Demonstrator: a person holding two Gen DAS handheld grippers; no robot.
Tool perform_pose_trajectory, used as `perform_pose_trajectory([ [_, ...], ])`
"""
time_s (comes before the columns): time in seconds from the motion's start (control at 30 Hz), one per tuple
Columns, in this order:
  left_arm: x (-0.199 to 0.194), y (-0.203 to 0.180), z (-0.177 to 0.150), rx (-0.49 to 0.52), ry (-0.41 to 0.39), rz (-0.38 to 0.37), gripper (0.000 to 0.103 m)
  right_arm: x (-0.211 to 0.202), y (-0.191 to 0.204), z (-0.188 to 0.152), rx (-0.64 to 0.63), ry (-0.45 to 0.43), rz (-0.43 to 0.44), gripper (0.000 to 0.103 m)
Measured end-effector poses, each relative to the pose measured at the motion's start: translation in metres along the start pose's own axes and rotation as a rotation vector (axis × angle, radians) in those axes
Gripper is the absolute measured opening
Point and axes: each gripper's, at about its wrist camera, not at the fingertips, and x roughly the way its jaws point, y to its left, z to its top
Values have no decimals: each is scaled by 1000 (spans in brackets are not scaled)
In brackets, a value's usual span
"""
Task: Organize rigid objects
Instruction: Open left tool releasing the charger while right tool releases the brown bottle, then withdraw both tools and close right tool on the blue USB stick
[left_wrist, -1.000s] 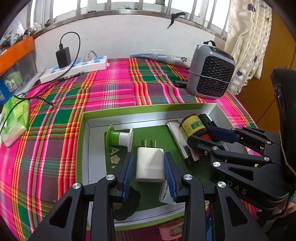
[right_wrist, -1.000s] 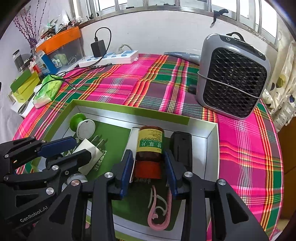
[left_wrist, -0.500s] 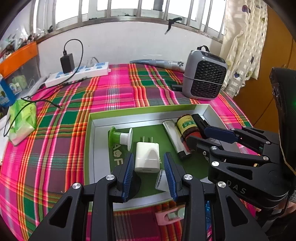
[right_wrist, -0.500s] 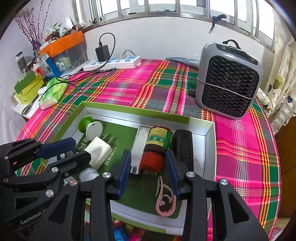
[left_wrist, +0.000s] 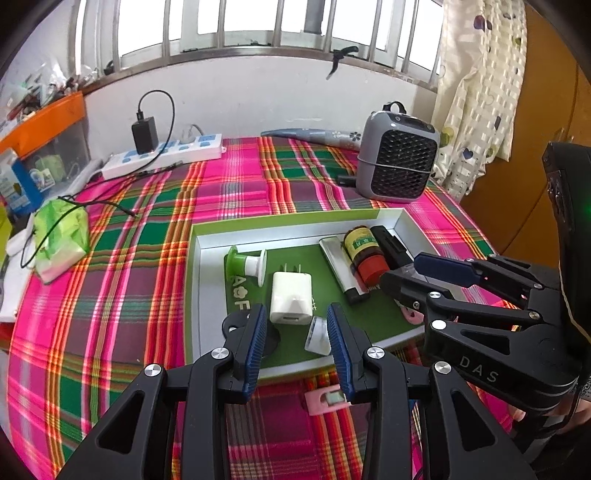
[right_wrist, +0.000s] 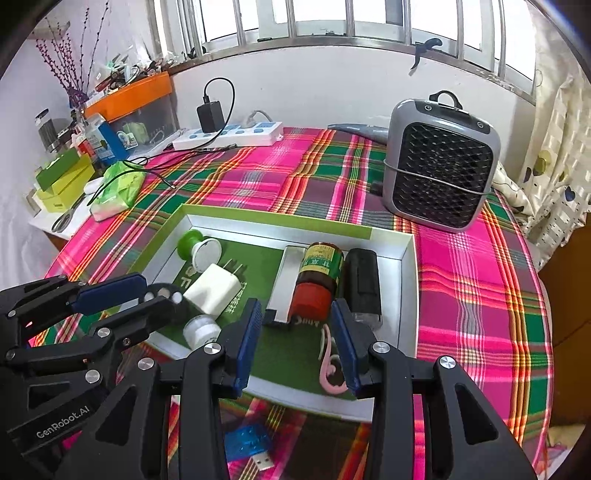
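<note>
Above the green-lined tray (left_wrist: 207, 295), both the left hand-held gripper (left_wrist: 295, 332) and right hand-held gripper (right_wrist: 295, 332) are hovering, jaws apart, empty, over a glossy white charger (left_wrist: 291, 297) and red-capped bottle (right_wrist: 317, 280).

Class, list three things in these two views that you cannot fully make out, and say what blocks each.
1. Pink item, left wrist view: partly behind the left gripper's fingers.
2. Blue USB gadget, right wrist view: partly behind the right gripper.
3. Bottle label, right wrist view: print too small.

box (left_wrist: 207, 288) on table cloth (left_wrist: 229, 184) | in box: plug (left_wrist: 291, 295) in middle, spool (left_wrist: 245, 262) at 10 o'clock, bottle (left_wrist: 364, 251) at 2 o'clock | fan (left_wrist: 397, 162) behind box at 1 o'clock | power strip (left_wrist: 166, 157) at 11 o'clock
</note>
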Motion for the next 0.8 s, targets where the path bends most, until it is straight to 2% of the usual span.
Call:
perform_pose_trajectory([
  [0.8,-37,25,-36,-82,-22,4,33,-37,6,-38,53,-32,23,41],
])
